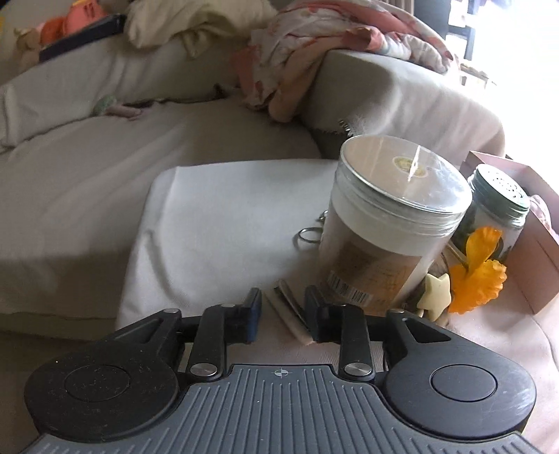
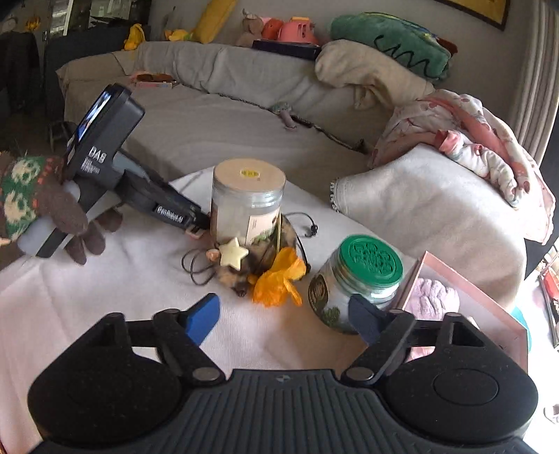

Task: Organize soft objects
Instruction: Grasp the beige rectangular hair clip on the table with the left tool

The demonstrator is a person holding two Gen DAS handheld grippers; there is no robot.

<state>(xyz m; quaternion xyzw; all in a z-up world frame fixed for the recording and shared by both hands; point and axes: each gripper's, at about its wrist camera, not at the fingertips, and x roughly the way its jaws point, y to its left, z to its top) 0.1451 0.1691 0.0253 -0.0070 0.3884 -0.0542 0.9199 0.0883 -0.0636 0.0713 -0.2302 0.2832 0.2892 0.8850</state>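
A small brown furry pouch (image 2: 241, 272) with a cream star (image 2: 232, 258) and an orange fabric flower (image 2: 279, 277) lies on a white cloth (image 2: 104, 279), against a tall clear jar (image 2: 246, 206). My left gripper (image 1: 283, 314) is low on the cloth beside that jar (image 1: 387, 223); its jaws stand narrowly apart around a thin flat pinkish strip (image 1: 290, 314). It also shows in the right wrist view (image 2: 197, 228), tips at the jar's base. My right gripper (image 2: 283, 314) is open and empty, in front of the flower. The star (image 1: 435, 295) and flower (image 1: 478, 269) show in the left view.
A green-lidded jar (image 2: 353, 283) stands right of the flower, a pink box (image 2: 464, 297) with a lilac soft item (image 2: 433, 297) behind it. A sofa (image 2: 227, 118) with pillows, a floral blanket (image 2: 468, 139) and plush toys (image 2: 293, 29) lies beyond. Metal rings (image 1: 309, 234) lie on the cloth.
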